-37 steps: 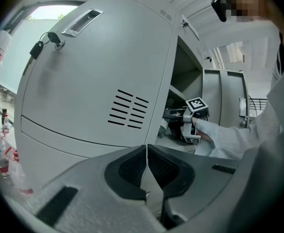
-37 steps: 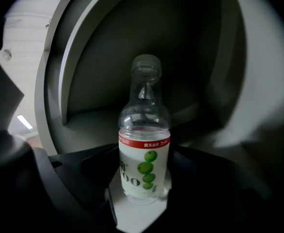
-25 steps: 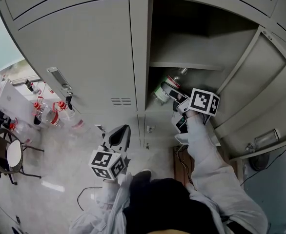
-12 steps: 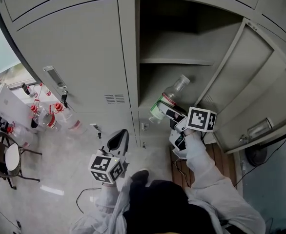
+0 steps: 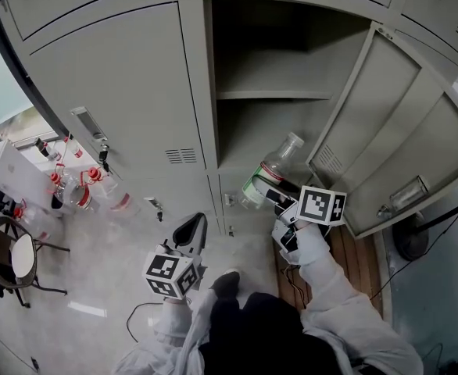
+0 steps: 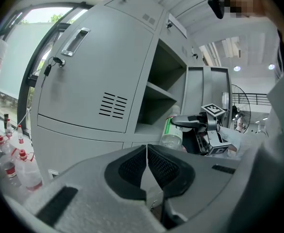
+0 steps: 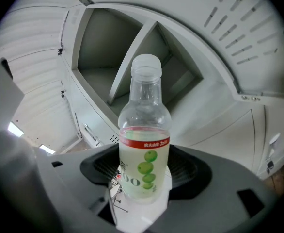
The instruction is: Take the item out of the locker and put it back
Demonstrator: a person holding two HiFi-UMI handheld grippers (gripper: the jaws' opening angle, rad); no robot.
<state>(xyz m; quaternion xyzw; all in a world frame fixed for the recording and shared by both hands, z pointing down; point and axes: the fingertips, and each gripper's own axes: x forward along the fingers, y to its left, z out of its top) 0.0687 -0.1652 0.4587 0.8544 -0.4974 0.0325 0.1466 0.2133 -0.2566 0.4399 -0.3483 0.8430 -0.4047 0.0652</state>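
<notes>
- The right gripper holds a clear bottle. Its fingers are partly open and press on both sides of the bottle's low part.
- The bottle has a white cap, a red band and green fruit on its label. A pale drink fills the low half.
- In the head view the bottle is out of the locker, just in front of the open part under the shelf. It tilts, with its cap toward the locker.
- The locker door stands open on the right.
- The left gripper is low and well apart from the bottle. Its fingers are pressed together and hold nothing.
- Small bottles with red caps stand on the floor at the left.
</notes>
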